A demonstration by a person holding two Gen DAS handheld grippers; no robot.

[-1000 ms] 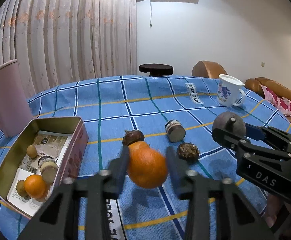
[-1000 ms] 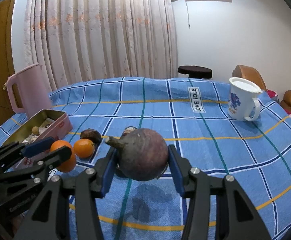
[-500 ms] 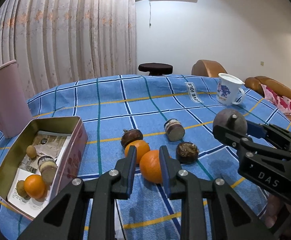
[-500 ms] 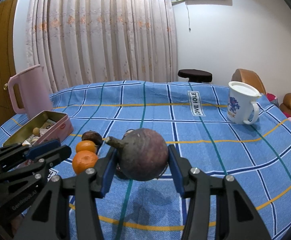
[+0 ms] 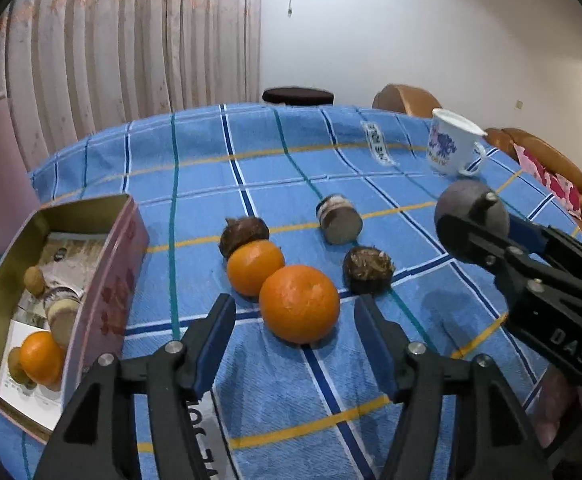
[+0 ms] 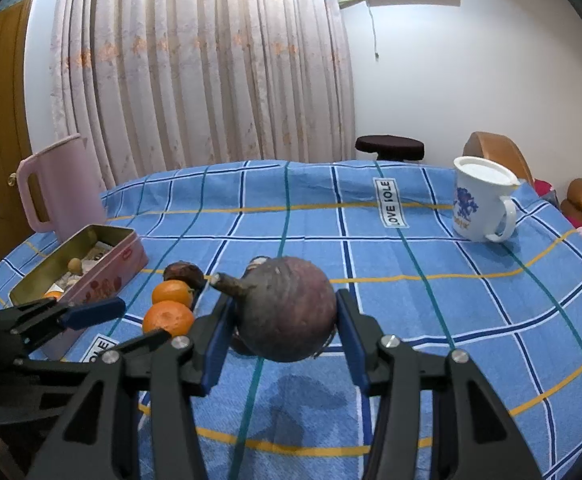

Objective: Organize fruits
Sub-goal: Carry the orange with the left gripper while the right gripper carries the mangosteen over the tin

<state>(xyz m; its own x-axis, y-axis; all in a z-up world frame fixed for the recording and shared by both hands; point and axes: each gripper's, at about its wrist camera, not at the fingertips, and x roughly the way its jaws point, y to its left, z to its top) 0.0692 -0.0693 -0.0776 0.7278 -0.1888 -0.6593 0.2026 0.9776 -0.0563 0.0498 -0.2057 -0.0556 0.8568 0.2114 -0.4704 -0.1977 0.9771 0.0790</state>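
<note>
My left gripper [image 5: 295, 316] is open and empty, just behind an orange [image 5: 299, 303] that lies on the blue checked tablecloth [image 5: 219, 184]. A second orange [image 5: 255, 266] touches it, with a dark brown fruit [image 5: 243, 232] behind. A cut brown cylinder [image 5: 339, 225] and a hairy brown fruit [image 5: 367, 269] lie to the right. My right gripper [image 6: 285, 314] is shut on a dark purple mangosteen [image 6: 287, 308] and holds it above the cloth; it also shows in the left wrist view [image 5: 471, 210].
An open tin box [image 5: 103, 280] at the left holds an orange [image 5: 41, 358] and several small fruits. A pink jug [image 6: 61, 184] stands behind it. A white mug [image 6: 481, 204] stands at the far right. A stool and sofa lie beyond the table.
My left gripper set the orange down on the cloth beside the other orange, then opened and drew back. My right gripper has kept hold of the mangosteen.
</note>
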